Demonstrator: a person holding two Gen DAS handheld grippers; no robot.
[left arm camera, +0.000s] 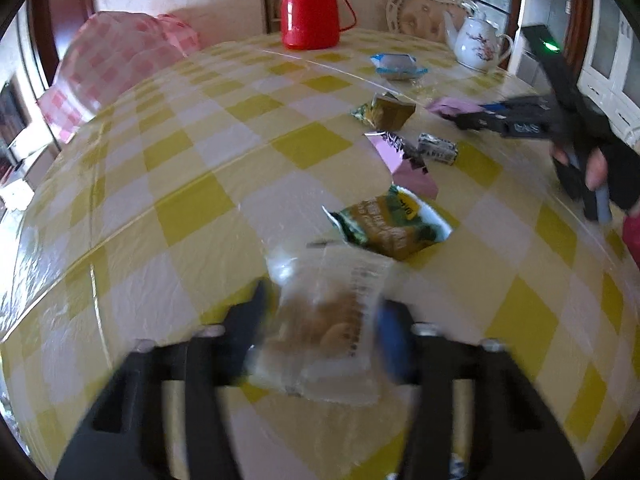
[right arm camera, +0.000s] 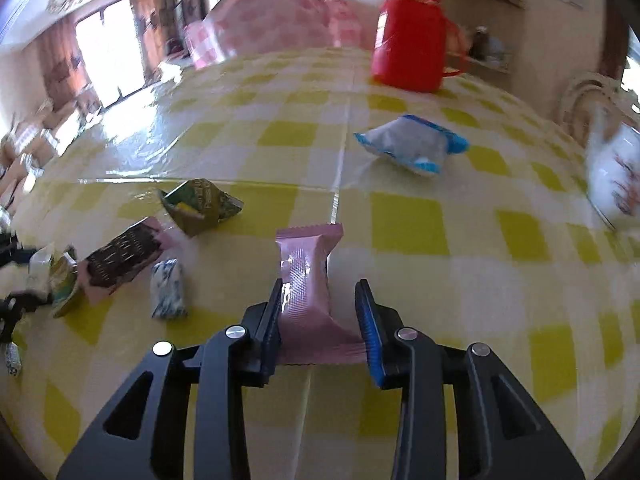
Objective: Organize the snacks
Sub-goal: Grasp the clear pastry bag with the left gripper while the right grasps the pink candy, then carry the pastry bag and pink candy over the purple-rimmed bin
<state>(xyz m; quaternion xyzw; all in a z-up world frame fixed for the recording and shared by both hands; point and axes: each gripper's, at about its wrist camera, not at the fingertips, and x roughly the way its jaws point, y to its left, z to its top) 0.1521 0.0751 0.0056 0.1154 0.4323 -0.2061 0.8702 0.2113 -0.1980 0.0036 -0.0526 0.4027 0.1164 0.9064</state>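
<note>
In the left wrist view my left gripper (left arm camera: 326,308) is shut on a clear packet of brown biscuits (left arm camera: 332,320), blurred, held just above the yellow checked table (left arm camera: 180,184). My right gripper (right arm camera: 319,284) is shut on a pink snack packet (right arm camera: 306,276), pinched near its lower sealed end, its top pointing away. From the left wrist view the right gripper (left arm camera: 460,114) shows at the far right with that pink packet (left arm camera: 452,105), held by a gloved hand (left arm camera: 596,168). Loose snacks lie between the two grippers.
On the table lie a green packet (left arm camera: 394,226), a pink and dark packet (left arm camera: 400,156), a small white-blue sweet (left arm camera: 438,148), an olive packet (left arm camera: 386,114) and a blue-white packet (right arm camera: 412,144). A red thermos (left arm camera: 310,8), a white teapot (left arm camera: 480,42) and a pink mesh cover (left arm camera: 116,60) stand behind.
</note>
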